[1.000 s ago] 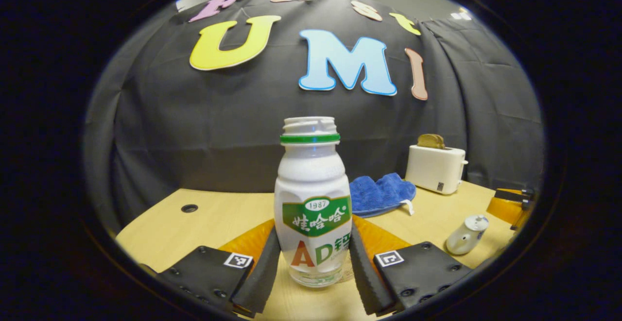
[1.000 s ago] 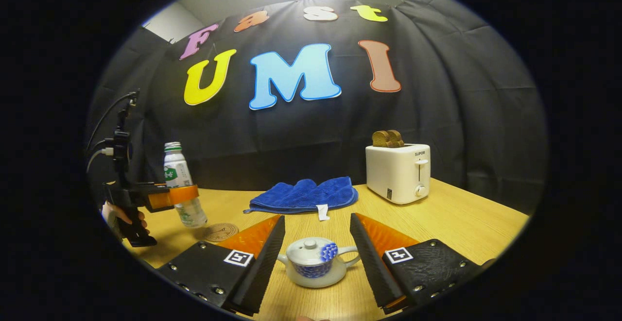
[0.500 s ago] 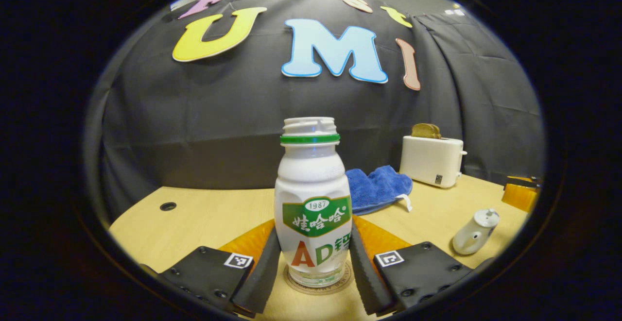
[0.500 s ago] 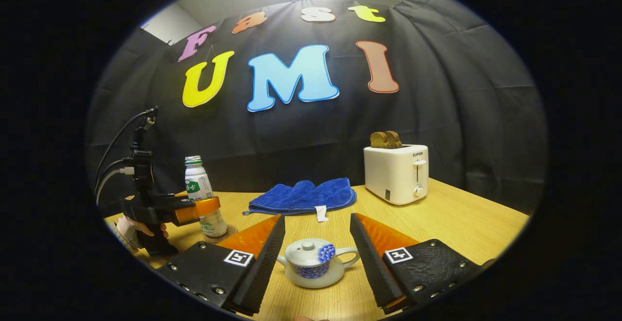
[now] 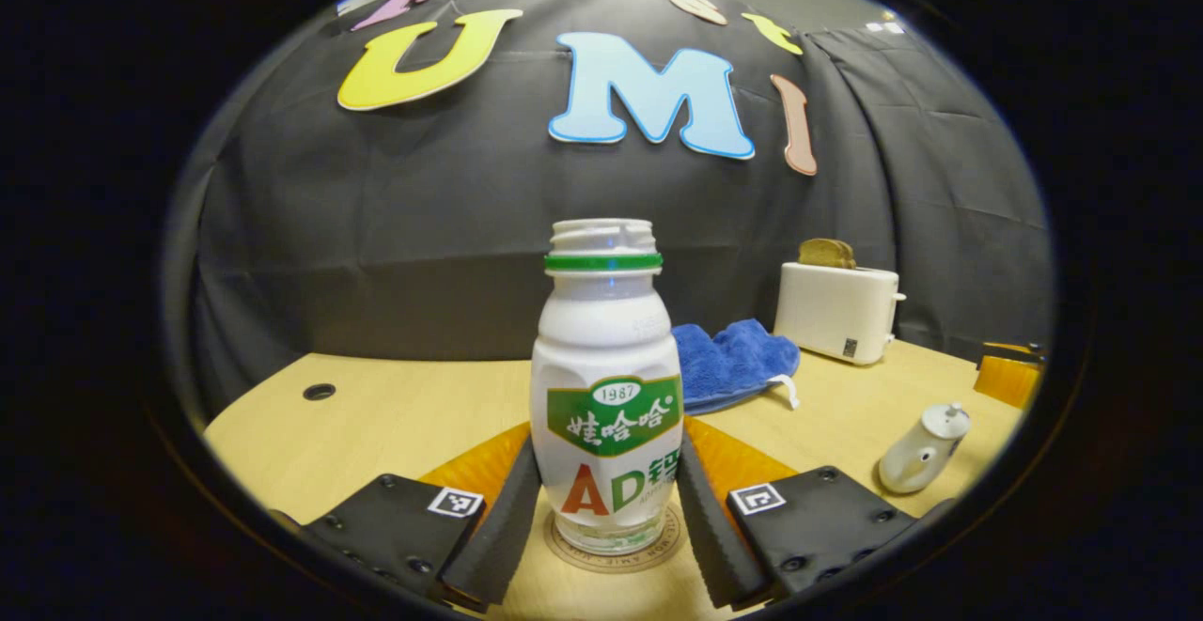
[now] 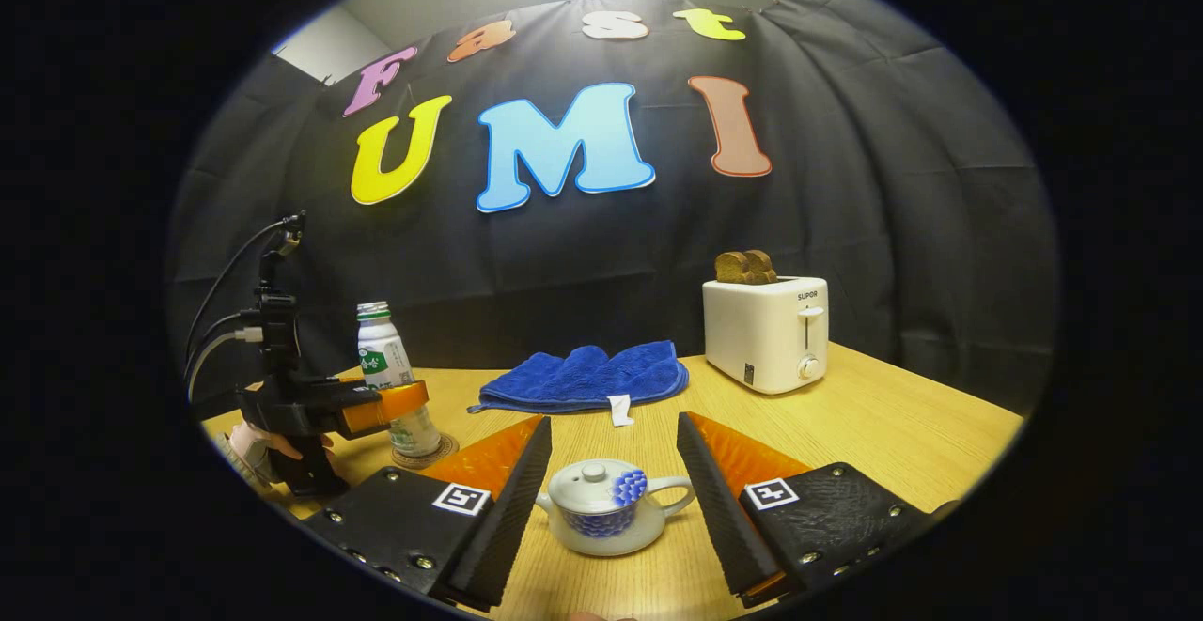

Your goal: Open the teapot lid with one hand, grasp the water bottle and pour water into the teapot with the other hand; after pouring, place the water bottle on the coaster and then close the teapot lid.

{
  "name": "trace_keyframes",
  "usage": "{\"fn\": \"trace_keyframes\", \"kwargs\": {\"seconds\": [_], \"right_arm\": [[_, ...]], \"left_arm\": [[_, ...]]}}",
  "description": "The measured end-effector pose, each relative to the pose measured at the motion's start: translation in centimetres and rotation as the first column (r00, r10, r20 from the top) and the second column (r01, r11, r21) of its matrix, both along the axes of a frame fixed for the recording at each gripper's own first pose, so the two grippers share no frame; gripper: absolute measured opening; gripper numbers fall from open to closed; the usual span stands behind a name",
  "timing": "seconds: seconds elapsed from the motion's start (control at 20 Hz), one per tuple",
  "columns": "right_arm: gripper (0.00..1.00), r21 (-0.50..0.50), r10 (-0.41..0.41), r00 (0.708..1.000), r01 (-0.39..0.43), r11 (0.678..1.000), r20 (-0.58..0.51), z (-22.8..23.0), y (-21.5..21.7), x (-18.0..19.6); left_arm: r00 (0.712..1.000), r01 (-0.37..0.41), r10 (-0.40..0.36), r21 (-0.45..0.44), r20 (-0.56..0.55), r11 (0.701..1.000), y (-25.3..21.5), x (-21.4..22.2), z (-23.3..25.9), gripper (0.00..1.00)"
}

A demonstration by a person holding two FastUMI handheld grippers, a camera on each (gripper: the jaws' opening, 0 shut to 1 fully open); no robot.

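Your left gripper (image 5: 606, 518) grips the bottle (image 5: 606, 395) on the coaster (image 5: 616, 553); release unevenly and it tips (uncapped); your right gripper (image 6: 611, 499) gapes around the teapot (image 6: 606, 508).

The left gripper (image 5: 606, 518) sits at the bottom centre of the left gripper view, level, its two fingers (image 5: 498, 532) standing close on either side of a white plastic bottle with a green label (image 5: 606, 405); contact cannot be told. At the left edge of the right gripper view, a hand (image 6: 258, 442) holds its handle. The right gripper (image 6: 611, 508) hovers at bottom centre of its own view, fingers spread wide.
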State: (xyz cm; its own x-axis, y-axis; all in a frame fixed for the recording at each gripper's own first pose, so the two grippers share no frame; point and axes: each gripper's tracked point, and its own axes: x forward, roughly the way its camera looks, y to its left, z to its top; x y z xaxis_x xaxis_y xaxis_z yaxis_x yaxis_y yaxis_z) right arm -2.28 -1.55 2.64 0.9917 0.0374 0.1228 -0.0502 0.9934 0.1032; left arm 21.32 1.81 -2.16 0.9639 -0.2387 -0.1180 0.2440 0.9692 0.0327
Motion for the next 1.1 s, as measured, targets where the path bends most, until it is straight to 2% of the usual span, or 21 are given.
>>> {"fn": "trace_keyframes", "kwargs": {"seconds": [0.05, 0.1, 0.15, 0.5, 0.6, 0.8, 0.85, 1.0, 1.1], "right_arm": [[0.83, 0.001, -0.001, 1.000, 0.001, 1.000, 0.000, 0.0, 0.0, 0.0], [0.83, 0.001, -0.001, 1.000, 0.001, 1.000, 0.001, 0.0, 0.0, 0.0], [0.83, -0.001, -0.001, 1.000, 0.001, 1.000, 0.002, 0.0, 0.0, 0.0], [0.83, 0.013, 0.025, 1.000, -0.025, 1.000, 0.016, 0.4, 0.5, -0.4], [0.83, 0.017, 0.031, 0.999, -0.031, 0.999, 0.019, 0.5, 0.7, -0.5], [0.83, 0.012, 0.027, 0.998, -0.027, 1.000, 0.054, 1.1, 1.3, -1.2], [0.83, -0.003, 0.018, 0.997, -0.018, 1.000, 0.075, 1.5, 1.4, -1.6], [0.83, -0.056, 0.006, 0.991, 0.001, 0.998, 0.133, 1.9, 2.3, -3.2], [0.83, -0.085, 0.002, 0.992, 0.009, 0.996, 0.125, 0.8, 3.0, -4.3]], "left_arm": [[1.000, -0.005, 0.005, 0.000, -0.005, 1.000, 0.0, 0.2, -0.3, 0.91], [1.000, -0.009, 0.009, -0.007, -0.005, 1.000, 0.1, 0.2, -0.4, 0.89], [1.000, -0.006, 0.006, -0.016, -0.008, 1.000, 0.0, 0.1, -0.4, 1.00], [1.000, -0.026, 0.026, -0.023, -0.005, 0.999, 0.6, -2.0, -0.3, 1.00], [0.998, -0.063, 0.064, -0.009, 0.018, 0.998, 1.4, -3.2, 0.0, 1.00], [0.994, -0.095, 0.094, 0.016, 0.060, 0.995, 1.6, -7.0, 0.3, 1.00], [0.992, -0.100, 0.098, 0.015, 0.074, 0.995, 1.3, -8.2, 0.4, 0.98], [0.986, -0.115, 0.115, -0.007, 0.118, 0.993, 0.4, -12.3, 1.2, 1.00], [0.982, -0.116, 0.115, -0.002, 0.152, 0.993, -0.6, -15.0, 1.9, 1.00]]}}
